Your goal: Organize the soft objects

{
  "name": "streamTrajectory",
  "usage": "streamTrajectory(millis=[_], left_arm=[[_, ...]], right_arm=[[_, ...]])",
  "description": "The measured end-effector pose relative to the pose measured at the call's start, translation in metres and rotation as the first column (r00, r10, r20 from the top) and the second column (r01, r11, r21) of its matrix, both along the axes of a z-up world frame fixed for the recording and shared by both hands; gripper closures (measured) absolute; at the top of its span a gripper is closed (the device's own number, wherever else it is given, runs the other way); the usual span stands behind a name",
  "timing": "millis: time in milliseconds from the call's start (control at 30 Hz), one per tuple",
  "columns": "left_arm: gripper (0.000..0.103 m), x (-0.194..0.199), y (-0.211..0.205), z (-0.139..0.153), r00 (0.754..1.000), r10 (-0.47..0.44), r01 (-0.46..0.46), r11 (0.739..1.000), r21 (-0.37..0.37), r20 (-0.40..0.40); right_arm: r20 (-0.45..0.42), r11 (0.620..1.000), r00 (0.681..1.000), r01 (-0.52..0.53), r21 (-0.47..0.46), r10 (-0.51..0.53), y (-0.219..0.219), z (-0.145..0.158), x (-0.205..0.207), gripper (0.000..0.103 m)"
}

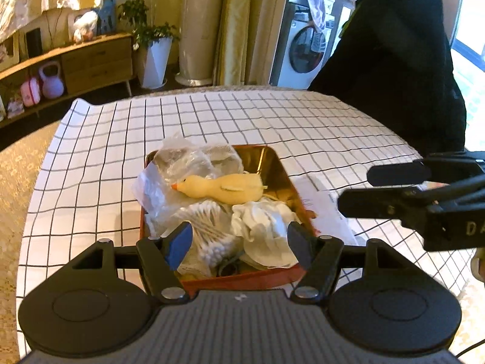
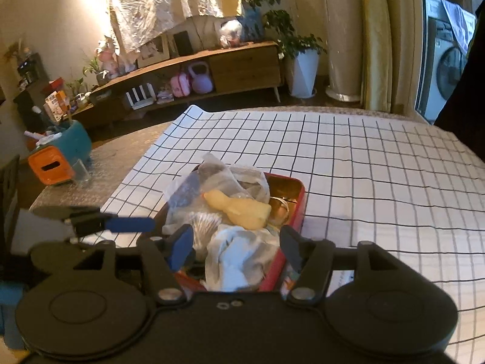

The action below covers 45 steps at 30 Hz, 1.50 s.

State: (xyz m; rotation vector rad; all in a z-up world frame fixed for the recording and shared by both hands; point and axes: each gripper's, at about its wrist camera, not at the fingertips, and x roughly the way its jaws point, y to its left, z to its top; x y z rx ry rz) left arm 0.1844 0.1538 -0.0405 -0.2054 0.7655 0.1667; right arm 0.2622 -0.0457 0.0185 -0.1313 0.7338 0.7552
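Red tin (image 1: 298, 191), mid-desk, heaped with yellow duck (image 1: 224, 189) and tissues for sorting; both grippers' jaws spread, empty.

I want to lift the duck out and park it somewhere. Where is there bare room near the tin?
The checked cloth lies bare beyond and to the right of the red tin. The tin itself is crowded: yellow duck, plastic bags, white tissue. A white paper lies against its right side.
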Motion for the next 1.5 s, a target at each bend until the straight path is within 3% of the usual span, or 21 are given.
streamTrajectory(millis=[500,600,767,1400,1500], left_arm=[[0.034,-0.036,-0.042,0.032,0.995,-0.058,0.056,0.998,0.038,0.076],[0.026,-0.044,-0.050,0.034,0.994,-0.052,0.047,0.998,0.049,0.095],[0.026,-0.057,-0.065,0.036,0.990,-0.052,0.045,0.997,0.056,0.127],[0.018,-0.100,-0.116,0.054,0.973,-0.109,0.101,0.994,0.049,0.205],[0.010,-0.105,-0.123,0.054,0.970,-0.121,0.111,0.992,0.057,0.211]], right_arm=[[0.116,0.997,0.993,0.009,0.072,-0.017,-0.065,0.016,-0.056,0.035],[0.136,0.997,0.990,0.015,0.080,-0.026,-0.076,0.014,-0.066,0.034],[0.145,0.994,0.988,0.036,0.105,-0.051,-0.090,0.008,-0.081,0.033],[0.242,0.961,0.943,0.179,0.212,-0.229,-0.134,0.001,-0.142,0.011],[0.249,0.953,0.934,0.201,0.228,-0.257,-0.137,0.000,-0.151,0.008]])
